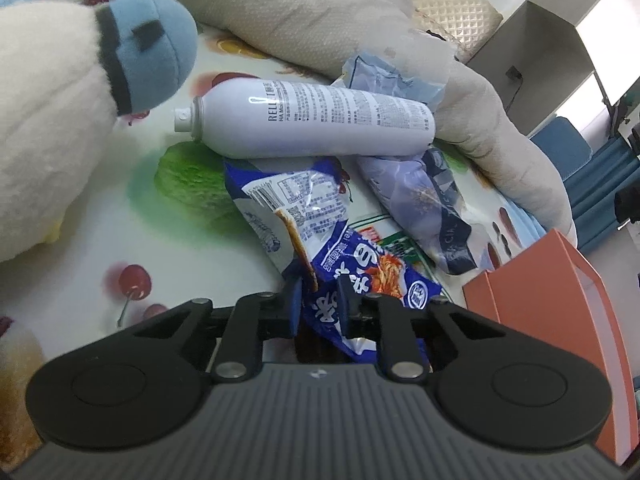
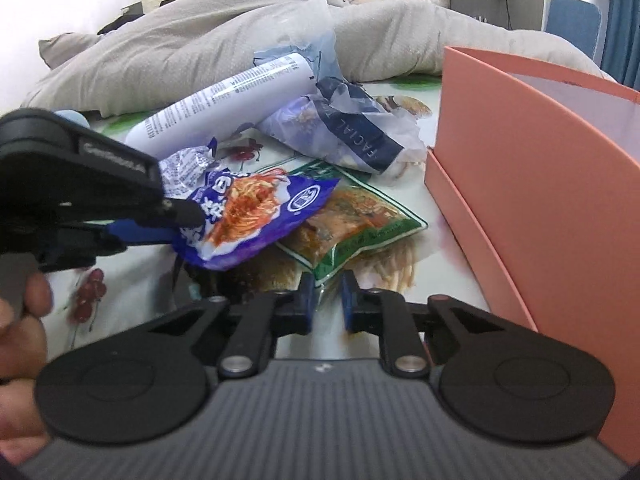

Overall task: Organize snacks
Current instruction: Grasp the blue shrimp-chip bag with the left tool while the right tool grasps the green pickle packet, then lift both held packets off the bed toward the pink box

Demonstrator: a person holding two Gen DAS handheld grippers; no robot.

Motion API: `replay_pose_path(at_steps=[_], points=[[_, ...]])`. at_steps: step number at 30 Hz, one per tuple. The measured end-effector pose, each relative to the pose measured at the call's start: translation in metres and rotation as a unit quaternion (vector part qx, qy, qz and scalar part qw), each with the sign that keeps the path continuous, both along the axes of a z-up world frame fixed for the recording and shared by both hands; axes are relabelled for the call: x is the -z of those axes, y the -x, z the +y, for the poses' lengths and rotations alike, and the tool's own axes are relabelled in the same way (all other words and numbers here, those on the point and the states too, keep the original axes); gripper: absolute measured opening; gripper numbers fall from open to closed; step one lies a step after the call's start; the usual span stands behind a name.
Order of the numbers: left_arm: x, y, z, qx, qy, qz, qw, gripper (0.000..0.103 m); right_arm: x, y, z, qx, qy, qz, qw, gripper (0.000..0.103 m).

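Note:
My left gripper (image 1: 320, 292) is shut on a blue noodle snack packet (image 1: 320, 232) and holds it lifted off the bed; it also shows in the right wrist view (image 2: 176, 220) pinching that packet (image 2: 252, 216). A green snack packet (image 2: 360, 224) lies flat on the fruit-print sheet, partly under the blue one. My right gripper (image 2: 326, 300) has its jaws narrowly apart at the green packet's near corner; I cannot tell whether they grip it. An open orange box (image 2: 520, 184) stands at the right, also in the left wrist view (image 1: 560, 296).
A white spray can (image 1: 312, 120) lies across the sheet behind the packets. A facial-tissue pack (image 2: 352, 136) lies next to it. A white and blue plush toy (image 1: 80, 100) sits at the left. A grey duvet (image 2: 200, 40) is bunched up behind.

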State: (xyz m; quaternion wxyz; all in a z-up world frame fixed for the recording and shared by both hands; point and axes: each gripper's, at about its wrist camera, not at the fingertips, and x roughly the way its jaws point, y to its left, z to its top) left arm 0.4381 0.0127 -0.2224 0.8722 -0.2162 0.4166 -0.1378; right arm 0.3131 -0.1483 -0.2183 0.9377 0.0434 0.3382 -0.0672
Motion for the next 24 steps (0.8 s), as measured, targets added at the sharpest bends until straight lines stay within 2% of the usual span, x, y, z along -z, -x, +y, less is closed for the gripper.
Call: replay_pose_path(at_steps=[11, 16, 24], points=[[-0.031, 0.072, 0.023, -0.015, 0.002, -0.003, 0.9999, 0.016, -0.018, 0.054, 0.005, -0.016, -0.001, 0.010, 1.000, 0.011], [-0.047, 0.125, 0.028, -0.014, -0.017, -0.008, 0.9997, 0.016, -0.031, 0.090, 0.008, -0.029, 0.005, 0.004, 1.000, 0.011], [-0.057, 0.204, 0.046, -0.042, -0.003, -0.005, 0.9991, 0.015, -0.043, 0.141, 0.004, -0.040, 0.011, 0.005, 0.999, 0.010]])
